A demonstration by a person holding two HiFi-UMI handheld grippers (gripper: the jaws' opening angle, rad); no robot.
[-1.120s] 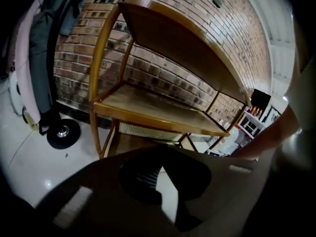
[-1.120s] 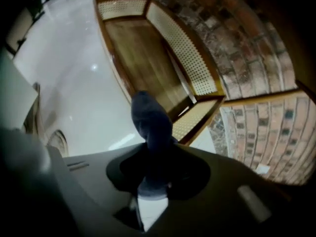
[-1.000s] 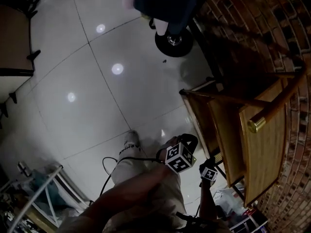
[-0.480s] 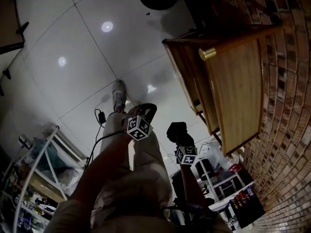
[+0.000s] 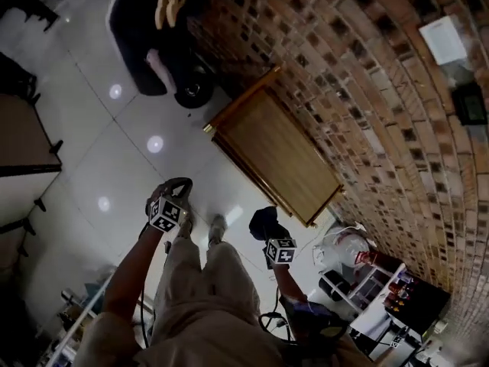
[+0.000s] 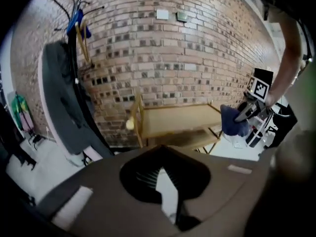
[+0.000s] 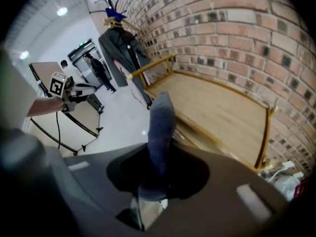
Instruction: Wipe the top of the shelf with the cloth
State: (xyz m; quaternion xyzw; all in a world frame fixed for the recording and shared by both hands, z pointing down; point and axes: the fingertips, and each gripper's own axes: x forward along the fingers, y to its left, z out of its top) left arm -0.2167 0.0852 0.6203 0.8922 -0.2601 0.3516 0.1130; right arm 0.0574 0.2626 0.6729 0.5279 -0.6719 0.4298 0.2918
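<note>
Two grippers | left gripper [image 6: 165, 187] jaws apart, empty | right gripper [image 7: 149, 194] clamps one cloth [image 7: 161, 125] | one shelf [image 5: 276, 153]

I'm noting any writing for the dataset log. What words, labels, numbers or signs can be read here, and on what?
No text can be read.
Two marker cubes: square patterns only, no letters.
White plate on the brick wall: too blurred to read.
Small goods at lower right: labels too small to read.

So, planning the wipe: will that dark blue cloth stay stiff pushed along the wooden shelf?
Probably floppy: the dark blue cloth hangs bunched from the right gripper. Likely light; it may crumple when pushed across the wooden shelf top.
</note>
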